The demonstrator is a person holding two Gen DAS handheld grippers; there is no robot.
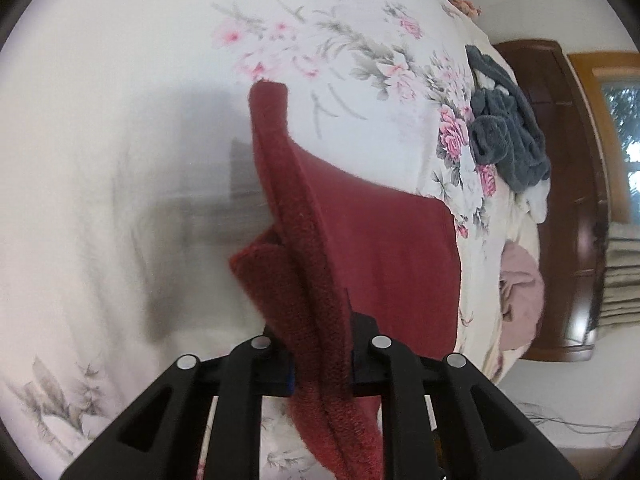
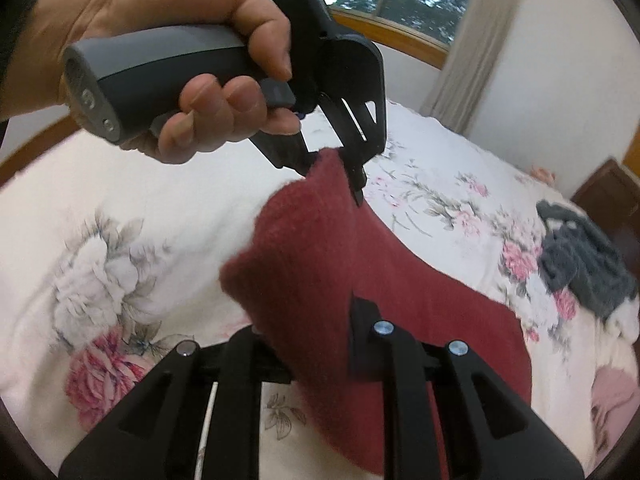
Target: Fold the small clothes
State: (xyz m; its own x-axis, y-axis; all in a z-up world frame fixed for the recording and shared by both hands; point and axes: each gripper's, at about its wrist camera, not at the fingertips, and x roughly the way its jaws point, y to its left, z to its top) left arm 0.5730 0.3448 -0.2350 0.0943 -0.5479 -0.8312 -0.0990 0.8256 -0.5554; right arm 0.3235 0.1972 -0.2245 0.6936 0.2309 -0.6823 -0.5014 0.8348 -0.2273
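Two black plastic hand-held grippers: the left hand-held gripper (image 1: 322,356) and the right hand-held gripper (image 2: 320,356) each show angular arms with triangular cut-outs and four round silver screws. The left one has a rounded grey handle (image 2: 160,74) with small buttons on its end, under a bare hand (image 2: 172,40).

My left claw (image 1: 320,360) and my right claw (image 2: 320,356) each pinch one end of the cloth (image 2: 320,272), which hangs between them above the bed (image 2: 120,208). Its far right part trails onto the bed. Further right on the bed lies a heap of clothes (image 1: 508,136), with a headboard (image 1: 560,200) beyond.
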